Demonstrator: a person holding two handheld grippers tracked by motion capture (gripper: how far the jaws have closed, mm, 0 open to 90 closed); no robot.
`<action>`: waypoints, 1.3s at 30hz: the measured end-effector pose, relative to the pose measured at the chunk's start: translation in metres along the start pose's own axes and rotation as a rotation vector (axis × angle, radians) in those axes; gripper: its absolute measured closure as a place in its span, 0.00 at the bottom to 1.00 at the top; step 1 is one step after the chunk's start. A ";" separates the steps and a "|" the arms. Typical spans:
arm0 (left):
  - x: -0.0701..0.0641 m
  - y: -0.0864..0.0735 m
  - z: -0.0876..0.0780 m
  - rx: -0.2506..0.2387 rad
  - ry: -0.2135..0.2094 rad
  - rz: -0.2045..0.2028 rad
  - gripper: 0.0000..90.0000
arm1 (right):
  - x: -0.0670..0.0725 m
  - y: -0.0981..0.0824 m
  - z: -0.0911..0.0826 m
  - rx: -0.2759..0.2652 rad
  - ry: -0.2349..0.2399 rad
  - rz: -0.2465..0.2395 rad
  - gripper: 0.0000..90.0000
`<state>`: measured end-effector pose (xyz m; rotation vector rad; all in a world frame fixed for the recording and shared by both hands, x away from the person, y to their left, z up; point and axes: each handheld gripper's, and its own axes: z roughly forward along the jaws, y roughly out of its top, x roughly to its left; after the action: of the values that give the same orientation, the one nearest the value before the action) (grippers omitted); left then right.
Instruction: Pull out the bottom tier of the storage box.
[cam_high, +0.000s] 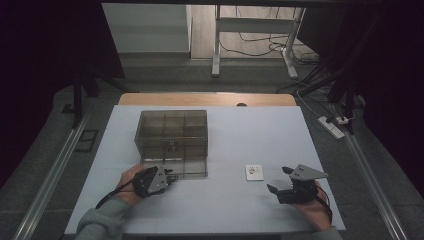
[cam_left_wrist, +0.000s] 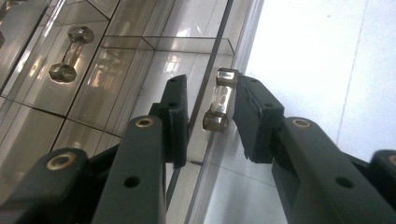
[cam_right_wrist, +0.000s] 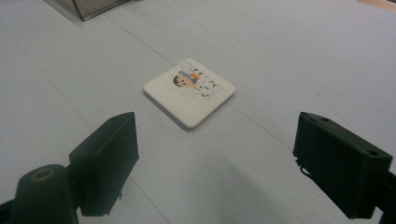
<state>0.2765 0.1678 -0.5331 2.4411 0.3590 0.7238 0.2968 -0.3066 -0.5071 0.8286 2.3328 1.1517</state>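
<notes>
The left claw (cam_high: 172, 178) is straddling the clear handle (cam_left_wrist: 219, 100) on the front of the smoked drawer box (cam_high: 172, 132), apparently positioned to pull a drawer; its pads are bracketing the handle, and contact cannot be confirmed. The right claw (cam_high: 280, 180) is waiting open just beside the printed white tile (cam_right_wrist: 189, 91), which is lying flat on the table (cam_high: 225, 200), likely for pickup.

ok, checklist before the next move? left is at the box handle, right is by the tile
1. Handle sits between the left gripper jaws: ok.
2. Left jaws clamped on handle: not ok, gap at one pad.
3. Right gripper jaws open: ok.
4. Tile flat on table, ahead of the right jaws: ok.
5. Box opens freely: cannot tell.
</notes>
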 end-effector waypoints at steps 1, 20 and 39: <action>0.000 0.000 0.000 -0.002 0.001 -0.001 0.72 | 0.000 0.000 0.000 0.000 -0.001 0.000 0.15; -0.001 0.001 0.004 -0.004 0.004 -0.023 0.56 | -0.001 0.000 0.000 -0.005 -0.002 0.003 0.15; 0.001 0.003 -0.014 -0.093 0.005 -0.299 0.37 | -0.004 -0.001 0.002 -0.007 0.021 0.007 0.15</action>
<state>0.2696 0.1718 -0.5212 2.2326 0.6603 0.6016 0.3006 -0.3080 -0.5086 0.8268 2.3432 1.1767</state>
